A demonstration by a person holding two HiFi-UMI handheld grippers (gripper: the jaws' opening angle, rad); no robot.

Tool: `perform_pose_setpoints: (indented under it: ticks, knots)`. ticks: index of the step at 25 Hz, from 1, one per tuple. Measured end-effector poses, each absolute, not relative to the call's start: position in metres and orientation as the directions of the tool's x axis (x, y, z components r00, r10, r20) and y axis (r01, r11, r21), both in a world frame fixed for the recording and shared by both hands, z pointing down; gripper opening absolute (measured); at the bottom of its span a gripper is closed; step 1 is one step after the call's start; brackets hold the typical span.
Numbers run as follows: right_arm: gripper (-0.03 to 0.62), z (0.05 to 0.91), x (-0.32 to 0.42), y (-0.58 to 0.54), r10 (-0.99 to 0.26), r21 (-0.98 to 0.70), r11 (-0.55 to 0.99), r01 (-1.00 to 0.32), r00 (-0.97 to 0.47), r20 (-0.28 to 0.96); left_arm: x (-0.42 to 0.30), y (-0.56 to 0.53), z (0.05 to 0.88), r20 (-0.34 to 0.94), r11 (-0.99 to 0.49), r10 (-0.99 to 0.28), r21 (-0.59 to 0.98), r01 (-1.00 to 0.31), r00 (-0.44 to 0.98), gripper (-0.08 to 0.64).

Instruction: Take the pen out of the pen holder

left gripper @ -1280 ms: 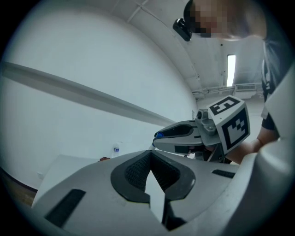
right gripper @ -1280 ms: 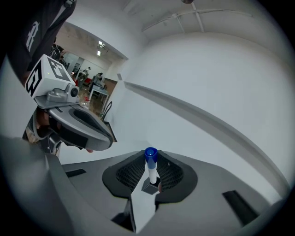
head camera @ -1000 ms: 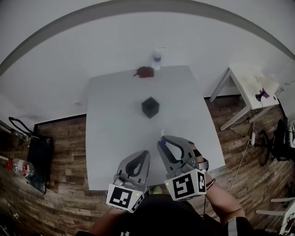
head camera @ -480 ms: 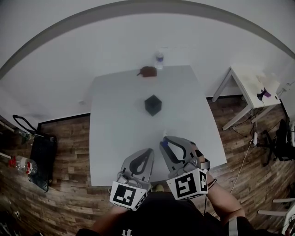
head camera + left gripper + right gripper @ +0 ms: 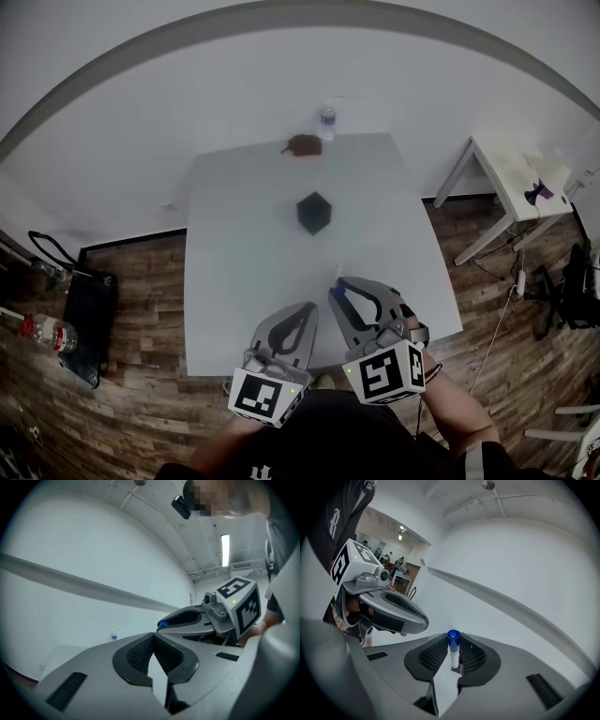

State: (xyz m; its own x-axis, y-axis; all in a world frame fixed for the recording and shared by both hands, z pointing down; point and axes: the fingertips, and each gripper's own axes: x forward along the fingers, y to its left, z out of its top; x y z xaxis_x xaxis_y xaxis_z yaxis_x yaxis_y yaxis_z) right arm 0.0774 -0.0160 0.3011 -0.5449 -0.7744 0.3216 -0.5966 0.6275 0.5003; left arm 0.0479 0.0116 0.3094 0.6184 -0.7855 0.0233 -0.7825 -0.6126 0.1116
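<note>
1 pen (image 5: pixel 453 657) pinched between right tool (image 5: pixel 453 642) jaws, pointing along them.

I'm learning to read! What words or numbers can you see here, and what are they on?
No words or numbers can be read.
Left cube: black-and-white squares only, no letters.
Right cube: the same.
Bottle label: too small to read.
Shirt logo: unclear.

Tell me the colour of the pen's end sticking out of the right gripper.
Blue end on a white pen; best seen in the right gripper view.
</note>
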Motion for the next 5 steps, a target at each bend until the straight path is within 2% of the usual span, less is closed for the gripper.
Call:
perform_pose_setpoints:
  ticks: [5]
  knots:
    - [0.080,0.3032,0.0769,-0.0204,-0.767,0.491,0.637,-0.594,-0.551,0.328,0.0469,0.0080,0.3108,0.031,-0.606,-0.789,0.121,-0.786,0.613,0.005]
